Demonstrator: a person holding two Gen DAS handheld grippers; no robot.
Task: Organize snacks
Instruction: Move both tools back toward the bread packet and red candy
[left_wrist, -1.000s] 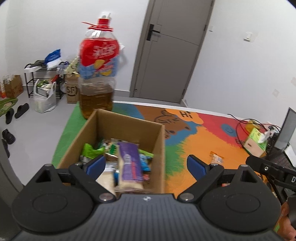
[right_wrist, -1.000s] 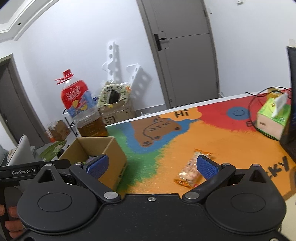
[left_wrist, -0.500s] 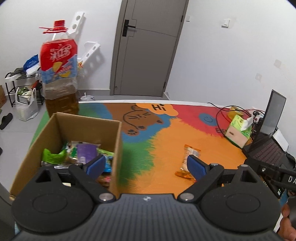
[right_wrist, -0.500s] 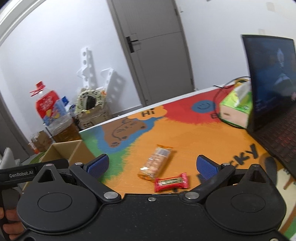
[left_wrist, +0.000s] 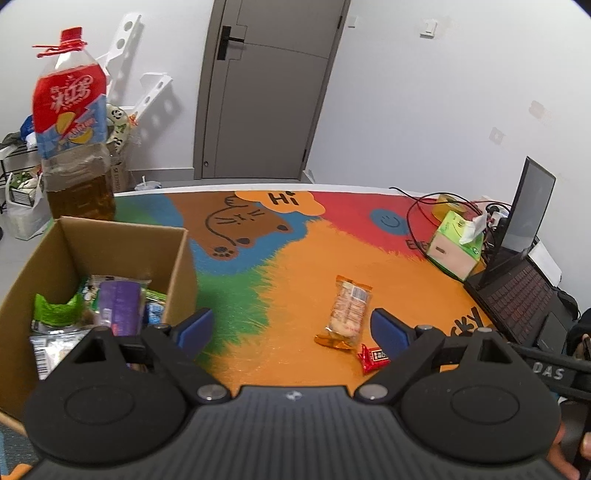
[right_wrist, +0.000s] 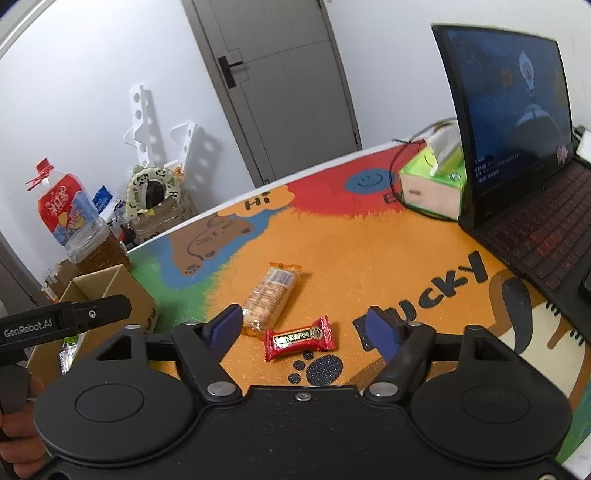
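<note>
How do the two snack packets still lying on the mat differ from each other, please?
The biscuit packet is long, clear with orange ends, its biscuits visible; the red candy is shorter, opaque, with a dark label. The biscuit packet lies farther from the right gripper; the red candy sits between its open jaws, untouched. Both lie flat on the orange part of the mat, outside the cardboard box.

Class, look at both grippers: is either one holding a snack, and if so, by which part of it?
Neither. The right gripper has just been closing, with the red candy between its fingers but not yet pinched. The left gripper is open with nothing in it.
</note>
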